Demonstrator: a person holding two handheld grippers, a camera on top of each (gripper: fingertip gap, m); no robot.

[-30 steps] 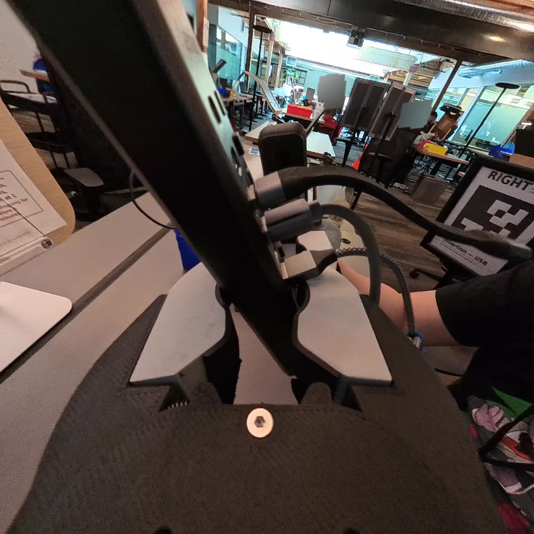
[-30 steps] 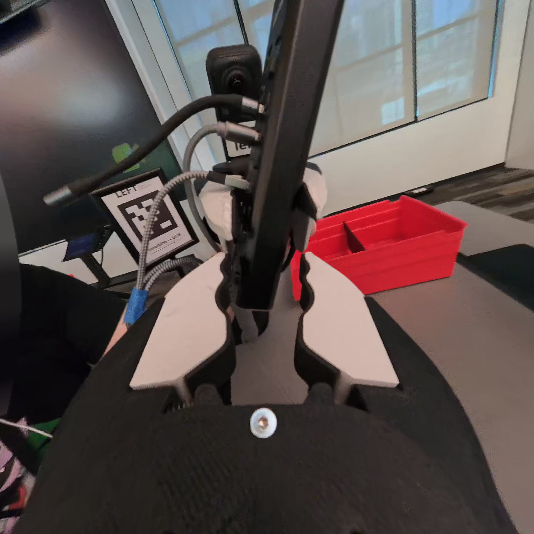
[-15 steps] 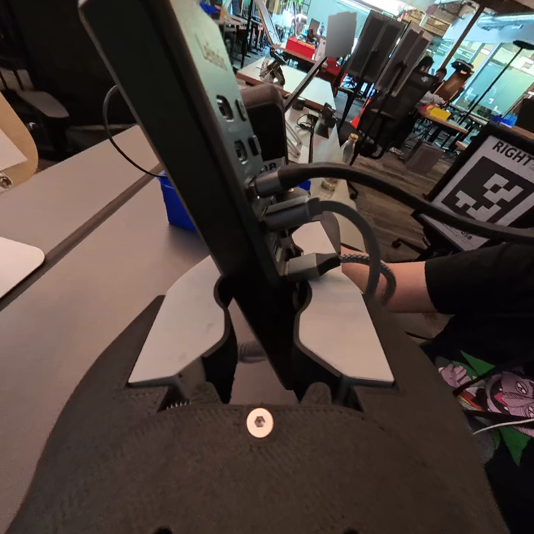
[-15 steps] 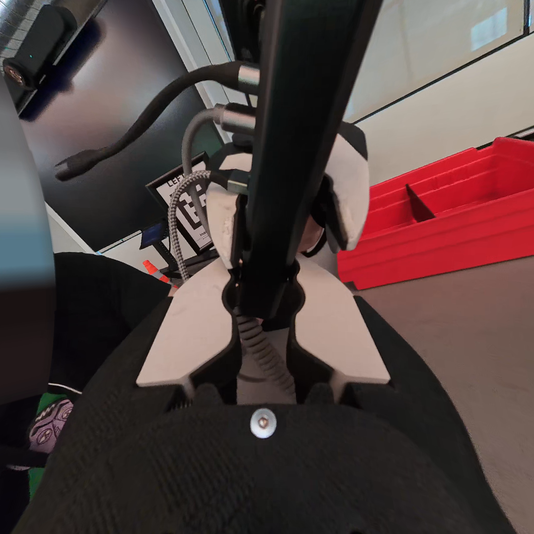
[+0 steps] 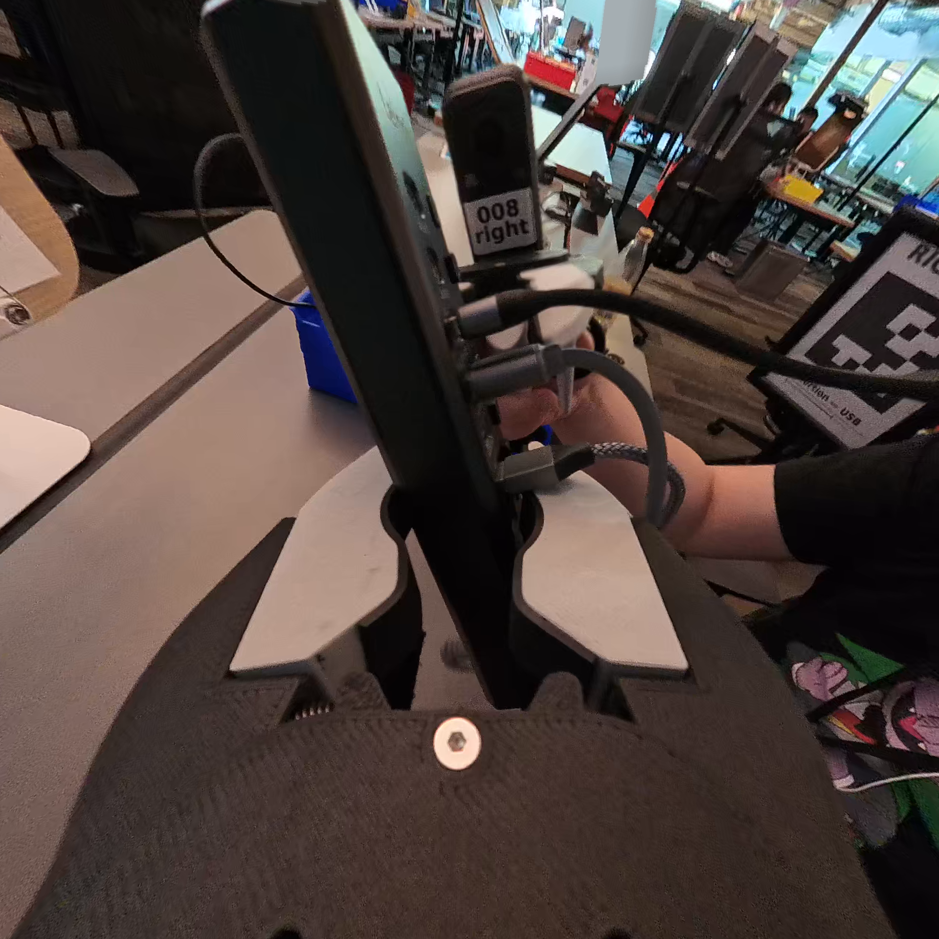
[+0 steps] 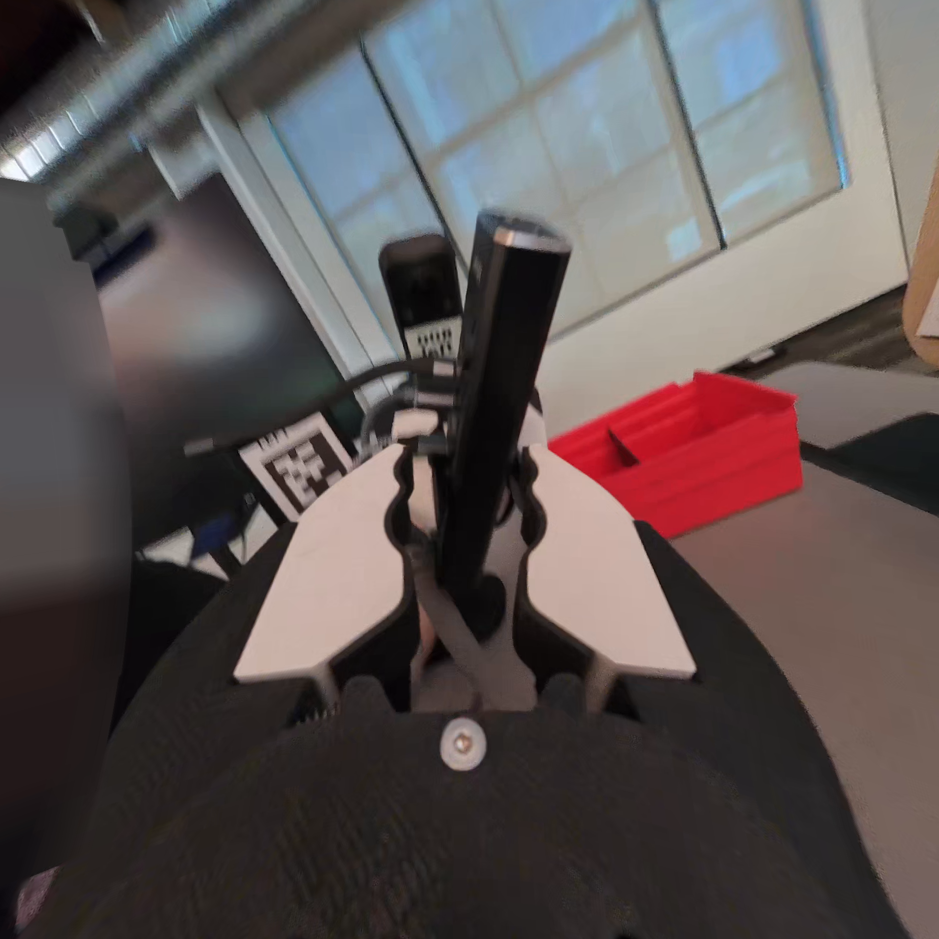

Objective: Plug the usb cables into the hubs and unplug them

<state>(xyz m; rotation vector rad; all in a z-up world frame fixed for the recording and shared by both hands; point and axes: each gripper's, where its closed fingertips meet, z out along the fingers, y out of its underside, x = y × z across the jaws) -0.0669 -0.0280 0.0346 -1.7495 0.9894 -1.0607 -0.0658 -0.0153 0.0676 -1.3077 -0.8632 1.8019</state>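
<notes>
A long black USB hub [image 5: 345, 254] stands nearly upright between the fingers of my left gripper [image 5: 457, 503], which is shut on its lower end. Three cables are plugged into its right side: a black cable [image 5: 660, 315] on top, a grey cable [image 5: 609, 366] in the middle, a braided cable [image 5: 609, 452] lowest. My right gripper [image 6: 462, 472] faces the hub [image 6: 503, 381] from the other side. Its jaws stand a little apart around the hub's lower end, with a gap at the left finger. That view is blurred. Its white fingertip [image 5: 554, 305] shows behind the plugs.
A red divided bin [image 6: 711, 457] sits on the grey table [image 5: 152, 482] to the right, a blue bin [image 5: 320, 350] behind the hub. Marker boards stand beside the table [image 5: 874, 345] [image 6: 300, 467]. A person's forearm [image 5: 711, 498] reaches in under the cables. Less than 4 cm separates the two grippers' tips.
The hub has swung more upright and its top end now shows in the right wrist view. The right jaws have widened off the hub and that gripper has drawn back.
</notes>
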